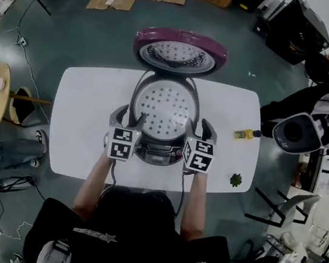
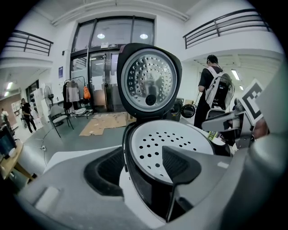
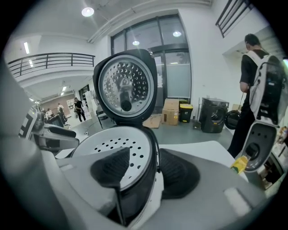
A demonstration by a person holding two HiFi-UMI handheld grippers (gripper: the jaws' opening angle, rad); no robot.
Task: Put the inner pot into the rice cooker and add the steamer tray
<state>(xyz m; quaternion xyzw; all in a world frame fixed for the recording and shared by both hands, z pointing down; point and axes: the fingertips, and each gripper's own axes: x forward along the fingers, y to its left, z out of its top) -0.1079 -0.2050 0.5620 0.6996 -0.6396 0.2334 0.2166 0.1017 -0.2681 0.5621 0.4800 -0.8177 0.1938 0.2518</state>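
I log a black short-sleeved top point(image 1: 138, 228) at six o'clock, with white lettering point(image 1: 95, 234) and grey shoulder straps point(image 1: 56, 251). Left gripper point(image 1: 130, 116) and right gripper point(image 1: 200, 127): grey shells, black ribbed pads point(image 2: 108, 168), black-and-white marker cubes point(image 1: 123, 143), and a thin dark cable point(image 1: 112, 178) off each.

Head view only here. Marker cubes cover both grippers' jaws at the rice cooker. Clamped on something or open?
Observer: Left gripper is open: one pad outside the rice cooker wall, the other above the steamer tray, neither pressing.
Operator: Right one?
Observer: Right gripper is open too, jaws apart either side of the opposite wall, gripping nothing.
Operator: Tray level?
Observer: Seen low from both gripper views, it looks level, sunk just inside the cooker's top.
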